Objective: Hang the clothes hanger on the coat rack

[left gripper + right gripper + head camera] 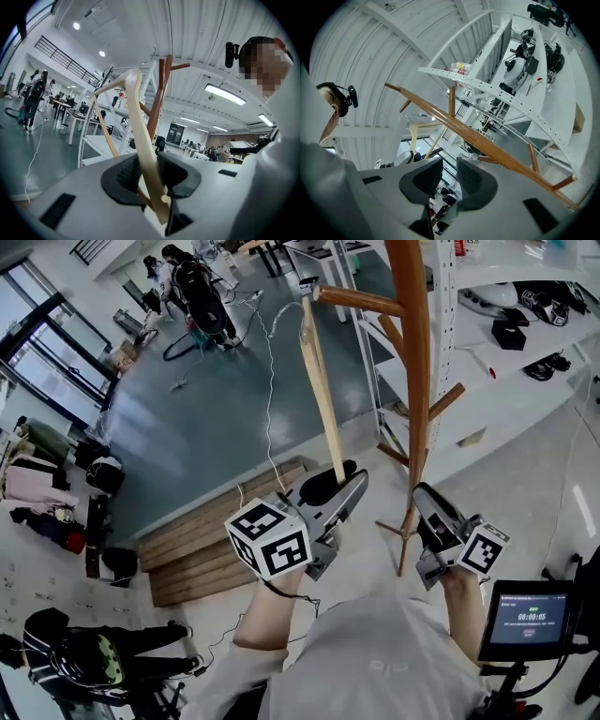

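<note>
My left gripper clamps the hanger; only its own view shows the pads biting. My right gripper, slightly open and empty, faces the coat rack.

This is a big open lab or workshop hall. Right of the wooden coat rack, white perforated shelving carries black gear. Left of the coat rack lies a grey-green floor with a loose white cable, and far beyond it people stand by equipment. Below the coat rack, to the right, a screen shows a timer. Around the coat rack, rows of worktops sit under strip lights and a railed upper gallery.
</note>
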The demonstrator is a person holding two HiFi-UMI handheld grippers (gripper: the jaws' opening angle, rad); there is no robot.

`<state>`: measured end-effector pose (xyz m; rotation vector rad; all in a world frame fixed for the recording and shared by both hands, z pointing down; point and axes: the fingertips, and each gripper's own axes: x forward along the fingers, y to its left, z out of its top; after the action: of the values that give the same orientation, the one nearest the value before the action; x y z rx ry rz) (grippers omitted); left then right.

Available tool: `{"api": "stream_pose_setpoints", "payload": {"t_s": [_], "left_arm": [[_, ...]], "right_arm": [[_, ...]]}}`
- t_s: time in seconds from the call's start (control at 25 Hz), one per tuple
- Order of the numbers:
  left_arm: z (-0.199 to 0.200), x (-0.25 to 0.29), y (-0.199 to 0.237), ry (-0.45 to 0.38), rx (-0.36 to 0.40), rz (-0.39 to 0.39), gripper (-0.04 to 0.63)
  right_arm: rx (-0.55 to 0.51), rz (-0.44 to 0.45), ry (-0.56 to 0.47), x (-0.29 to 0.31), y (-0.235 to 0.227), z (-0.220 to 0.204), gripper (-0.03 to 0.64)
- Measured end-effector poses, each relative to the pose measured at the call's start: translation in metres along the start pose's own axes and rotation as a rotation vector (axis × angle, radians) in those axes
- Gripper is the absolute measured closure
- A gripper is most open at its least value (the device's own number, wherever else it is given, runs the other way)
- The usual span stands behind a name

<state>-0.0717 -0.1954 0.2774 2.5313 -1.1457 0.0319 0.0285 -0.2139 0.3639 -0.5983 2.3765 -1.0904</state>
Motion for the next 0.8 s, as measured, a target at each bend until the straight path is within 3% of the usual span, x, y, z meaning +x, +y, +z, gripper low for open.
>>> {"api": "stream_pose_setpoints", "payload": {"t_s": [0.44,0.8], "left_arm": [[0.018,0.016,-0.01,0.004,0.105,0.04,0.491],[0.007,0.028,-0.013,0.013,0.066,0.02,0.491]], "right_arm": [[-0.01,0.015,-0.024,-0.003,0.006,0.01,0.52],[-0.011,0.009,-0.023,-0.011,0.003,0.014,0.52]]}}
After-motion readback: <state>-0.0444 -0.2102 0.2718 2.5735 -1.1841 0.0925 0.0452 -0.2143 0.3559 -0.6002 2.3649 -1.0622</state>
